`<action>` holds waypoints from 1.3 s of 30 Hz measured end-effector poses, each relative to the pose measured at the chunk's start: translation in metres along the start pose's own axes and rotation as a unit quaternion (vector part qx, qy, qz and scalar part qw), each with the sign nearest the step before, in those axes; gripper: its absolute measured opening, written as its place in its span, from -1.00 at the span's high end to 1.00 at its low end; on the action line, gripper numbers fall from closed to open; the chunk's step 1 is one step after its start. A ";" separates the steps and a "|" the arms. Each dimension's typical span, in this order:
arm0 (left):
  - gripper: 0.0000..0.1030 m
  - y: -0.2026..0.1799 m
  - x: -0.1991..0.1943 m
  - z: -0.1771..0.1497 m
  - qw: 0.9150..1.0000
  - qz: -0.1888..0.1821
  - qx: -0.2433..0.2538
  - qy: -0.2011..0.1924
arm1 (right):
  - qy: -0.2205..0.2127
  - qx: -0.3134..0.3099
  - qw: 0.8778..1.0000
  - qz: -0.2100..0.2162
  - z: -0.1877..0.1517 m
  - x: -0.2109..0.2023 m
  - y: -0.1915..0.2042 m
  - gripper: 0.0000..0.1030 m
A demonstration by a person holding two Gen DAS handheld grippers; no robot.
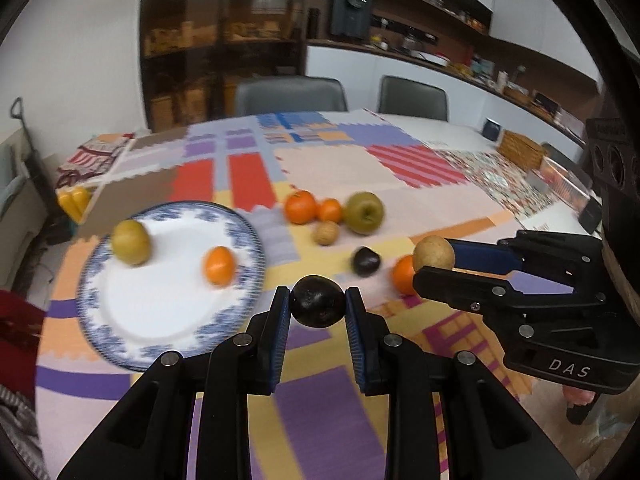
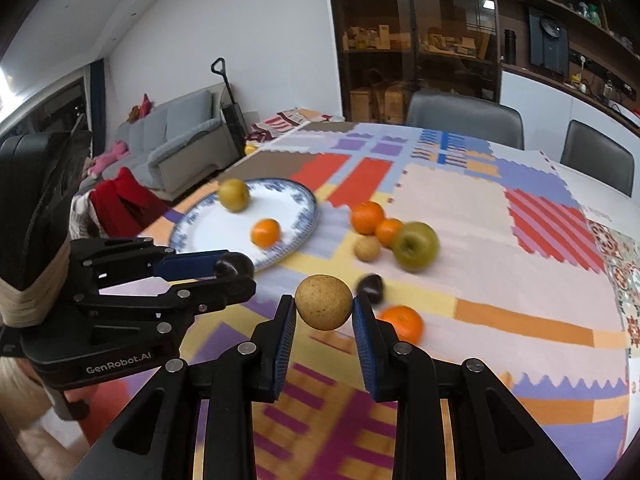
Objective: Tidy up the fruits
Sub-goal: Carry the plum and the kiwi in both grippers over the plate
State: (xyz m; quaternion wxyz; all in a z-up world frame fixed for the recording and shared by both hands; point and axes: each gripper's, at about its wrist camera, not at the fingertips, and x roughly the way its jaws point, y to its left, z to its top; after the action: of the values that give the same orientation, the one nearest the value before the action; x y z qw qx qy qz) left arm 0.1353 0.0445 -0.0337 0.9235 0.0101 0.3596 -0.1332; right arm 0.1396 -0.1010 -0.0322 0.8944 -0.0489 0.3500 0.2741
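My left gripper [image 1: 318, 306] is shut on a dark purple fruit [image 1: 318, 306], held above the table just right of the blue-rimmed white plate [image 1: 168, 308]. My right gripper [image 2: 324, 308] is shut on a tan round fruit [image 2: 324, 302]; it also shows in the left wrist view [image 1: 434, 254]. The plate holds a yellow-green fruit [image 1: 131, 242] and an orange [image 1: 219, 266]. On the cloth lie two oranges [image 1: 300, 207], a green apple [image 1: 364, 213], a walnut [image 1: 326, 233], another dark fruit [image 1: 365, 261] and an orange [image 1: 403, 276].
A patchwork cloth [image 1: 340, 168] covers the table. Two grey chairs [image 1: 290, 96] stand at the far side. A wicker box [image 1: 520, 148] and small items sit at the far right. A yellow object [image 1: 74, 200] lies at the left edge.
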 end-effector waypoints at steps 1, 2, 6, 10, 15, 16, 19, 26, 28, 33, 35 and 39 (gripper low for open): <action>0.47 0.004 -0.004 0.000 1.000 0.008 -0.002 -0.003 | -0.001 0.000 1.000 0.003 0.003 0.001 0.004 0.41; 0.47 0.008 -0.007 0.000 1.000 0.015 -0.004 -0.006 | -0.001 -0.001 1.000 0.005 0.006 0.003 0.008 0.41; 0.47 0.028 -0.018 0.001 0.999 0.040 -0.011 -0.015 | -0.005 -0.009 1.000 0.011 0.022 0.010 0.025 0.41; 0.47 0.048 -0.025 0.002 0.998 0.057 -0.016 -0.021 | -0.008 -0.023 1.000 0.017 0.036 0.019 0.040 0.41; 0.47 0.072 -0.027 0.005 0.996 0.074 -0.028 -0.029 | -0.009 -0.032 0.999 0.033 0.053 0.037 0.057 0.41; 0.47 0.076 -0.027 0.006 0.996 0.075 -0.029 -0.032 | -0.009 -0.032 0.999 0.038 0.056 0.041 0.060 0.41; 0.47 0.091 -0.025 0.008 0.996 0.081 -0.027 -0.036 | -0.007 -0.033 0.998 0.044 0.069 0.058 0.068 0.41; 0.47 0.125 -0.007 0.009 0.995 0.090 -0.047 -0.023 | 0.005 -0.024 0.998 0.054 0.088 0.099 0.078 0.41; 0.47 0.132 0.001 0.008 0.994 0.093 -0.048 -0.017 | 0.013 -0.020 0.998 0.054 0.092 0.113 0.078 0.41; 0.47 0.147 0.024 0.007 0.994 0.095 -0.055 0.000 | 0.036 -0.016 0.998 0.050 0.099 0.149 0.079 0.41; 0.47 0.154 0.033 0.006 0.994 0.095 -0.060 0.008 | 0.047 -0.016 0.998 0.050 0.100 0.162 0.080 0.41; 0.47 0.165 0.049 0.004 0.993 0.092 -0.072 0.026 | 0.069 -0.014 0.996 0.048 0.099 0.185 0.079 0.41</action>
State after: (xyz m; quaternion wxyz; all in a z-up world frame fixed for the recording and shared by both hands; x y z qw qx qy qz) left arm 0.2136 0.1911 -0.0760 0.9207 -0.0201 0.3893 -0.0208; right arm 0.2697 0.0777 -0.0710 0.8534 -0.0633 0.4086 0.3173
